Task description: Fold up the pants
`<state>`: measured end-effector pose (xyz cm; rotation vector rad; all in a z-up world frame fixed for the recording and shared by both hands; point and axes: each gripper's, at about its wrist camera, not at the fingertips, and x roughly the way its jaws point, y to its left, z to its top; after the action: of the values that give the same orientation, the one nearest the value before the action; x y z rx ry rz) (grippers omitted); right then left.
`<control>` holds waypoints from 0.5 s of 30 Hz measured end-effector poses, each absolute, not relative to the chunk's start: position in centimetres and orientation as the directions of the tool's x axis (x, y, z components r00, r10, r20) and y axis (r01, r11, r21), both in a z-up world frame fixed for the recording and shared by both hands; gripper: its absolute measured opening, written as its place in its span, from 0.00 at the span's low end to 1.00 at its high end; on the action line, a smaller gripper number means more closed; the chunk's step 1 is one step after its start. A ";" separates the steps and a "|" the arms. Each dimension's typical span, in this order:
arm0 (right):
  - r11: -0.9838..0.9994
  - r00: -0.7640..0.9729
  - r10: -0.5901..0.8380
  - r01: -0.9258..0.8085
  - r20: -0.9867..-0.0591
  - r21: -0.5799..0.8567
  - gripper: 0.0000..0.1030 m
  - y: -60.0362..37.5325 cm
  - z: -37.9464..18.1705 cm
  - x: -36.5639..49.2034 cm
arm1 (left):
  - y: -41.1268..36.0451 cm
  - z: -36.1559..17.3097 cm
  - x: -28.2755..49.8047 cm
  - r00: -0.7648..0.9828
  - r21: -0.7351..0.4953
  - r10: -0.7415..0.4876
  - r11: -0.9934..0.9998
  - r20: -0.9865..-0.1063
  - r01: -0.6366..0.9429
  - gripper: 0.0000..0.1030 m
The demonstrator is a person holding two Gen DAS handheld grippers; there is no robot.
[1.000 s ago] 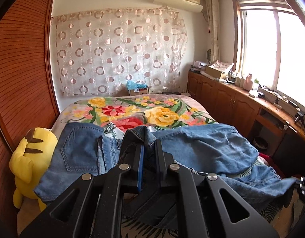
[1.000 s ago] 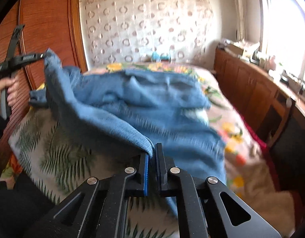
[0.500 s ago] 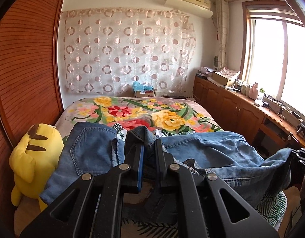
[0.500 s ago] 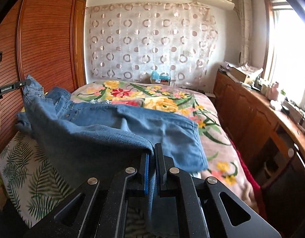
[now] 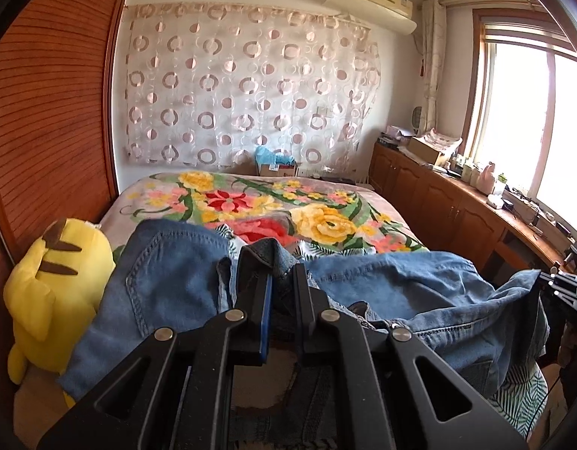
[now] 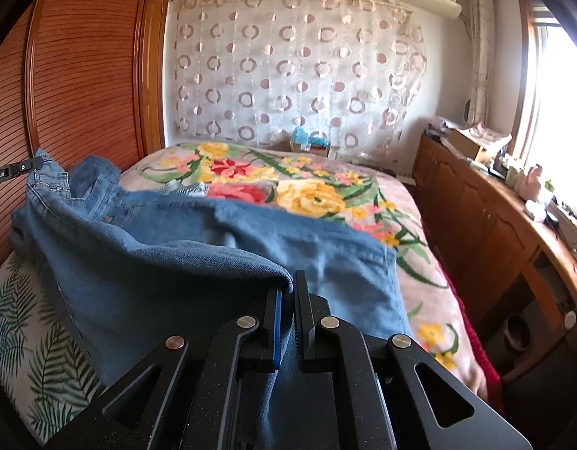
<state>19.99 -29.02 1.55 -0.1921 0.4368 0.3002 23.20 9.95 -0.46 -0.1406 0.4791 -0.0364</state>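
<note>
The blue denim pants point(image 5: 401, 285) hang stretched between my two grippers above the bed. My left gripper point(image 5: 281, 262) is shut on the waistband, with a back pocket point(image 5: 168, 277) hanging to its left. My right gripper point(image 6: 288, 281) is shut on the leg end of the pants point(image 6: 198, 258), whose cloth drapes left toward the other gripper point(image 6: 18, 168). In the left wrist view the right gripper point(image 5: 562, 288) shows at the far right edge, with denim on it.
The bed point(image 6: 318, 187) has a floral blanket and a leaf-print sheet point(image 6: 33, 356) at its near end. A yellow plush toy point(image 5: 52, 285) sits at the bed's left by the wooden wardrobe point(image 5: 44, 131). A wooden cabinet counter point(image 6: 513, 225) runs along the right under the window.
Both grippers have risen and drawn the pants up and taut between them. The loose leg that lay over the bed's right side now hangs from my right gripper.
</note>
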 end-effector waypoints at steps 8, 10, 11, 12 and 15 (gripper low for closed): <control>0.936 0.893 0.233 -0.313 -0.384 -0.160 0.05 -27.4 2.6 22.2 | 10.5 0.4 26.1 0.892 -0.142 -0.068 0.990 -0.446 0.004 0.11; 0.933 0.899 0.228 -0.312 -0.374 -0.181 0.05 -26.7 2.4 22.9 | 10.6 0.5 26.8 0.894 -0.139 -0.063 0.990 -0.444 0.000 0.11; 0.931 0.903 0.224 -0.310 -0.367 -0.193 0.05 -26.4 2.4 23.2 | 10.6 0.5 27.2 0.894 -0.140 -0.060 0.990 -0.444 -0.003 0.11; 0.929 0.906 0.221 -0.308 -0.360 -0.204 0.05 -26.1 2.2 23.3 | 10.7 0.5 27.5 0.894 -0.141 -0.059 0.990 -0.444 -0.004 0.11; 0.923 0.911 0.216 -0.307 -0.350 -0.230 0.05 -25.4 1.5 23.9 | 10.8 0.2 28.2 0.892 -0.141 -0.052 0.990 -0.449 -0.013 0.11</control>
<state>23.95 -25.40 1.54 -0.2858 0.3263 0.2734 28.24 10.84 0.16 -0.1417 0.4686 -0.0203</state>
